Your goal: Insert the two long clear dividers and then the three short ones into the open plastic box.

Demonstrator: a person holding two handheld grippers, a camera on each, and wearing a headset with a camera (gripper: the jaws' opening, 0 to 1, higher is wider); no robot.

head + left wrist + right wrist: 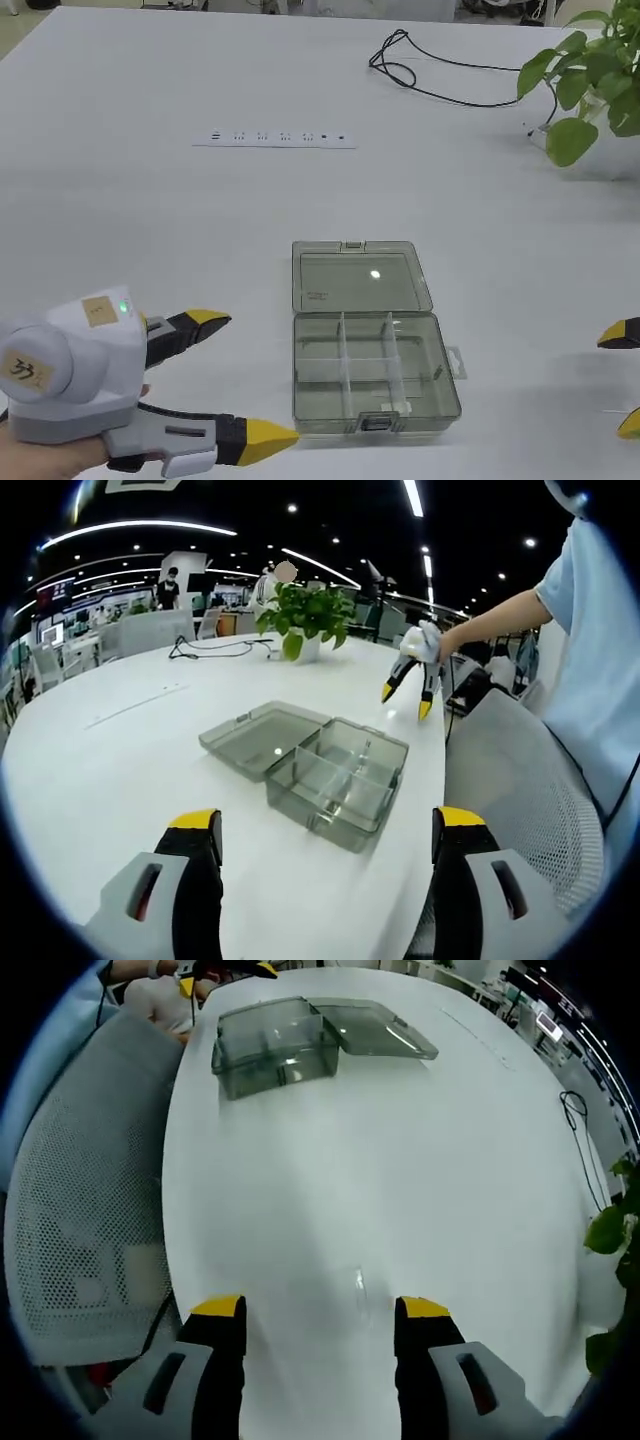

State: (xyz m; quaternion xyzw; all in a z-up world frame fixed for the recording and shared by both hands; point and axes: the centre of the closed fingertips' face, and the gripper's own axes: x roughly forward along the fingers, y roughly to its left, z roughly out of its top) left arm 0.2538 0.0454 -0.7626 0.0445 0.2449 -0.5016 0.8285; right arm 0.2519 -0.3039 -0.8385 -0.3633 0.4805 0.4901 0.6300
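At a white table [150, 220], the open plastic box [320, 410] sits square before the person, its lid [360, 280] laid flat on the far side; two long dividers [342, 360] already stand upright inside, running front to back, with short cross-pieces between them, though how many cannot be counted. The left gripper [248, 377] hovers beside the box with its jaws spread wide and nothing between them; the right gripper [322, 1306], well off to the other side, is likewise agape and empty. Just ahead of it a thin clear sliver [360, 1290] lies flat on the tabletop, probably a short divider waiting its turn; it looks light, stiff and slick, likely to skid under a jaw and hard to see, so a pinch across its narrow width seems safest. Bare table lies between sliver and box; the table's near rim and a mesh chair [90, 1190] run close by, while the potted plant [590, 80] and cable [430, 85] stay well apart.
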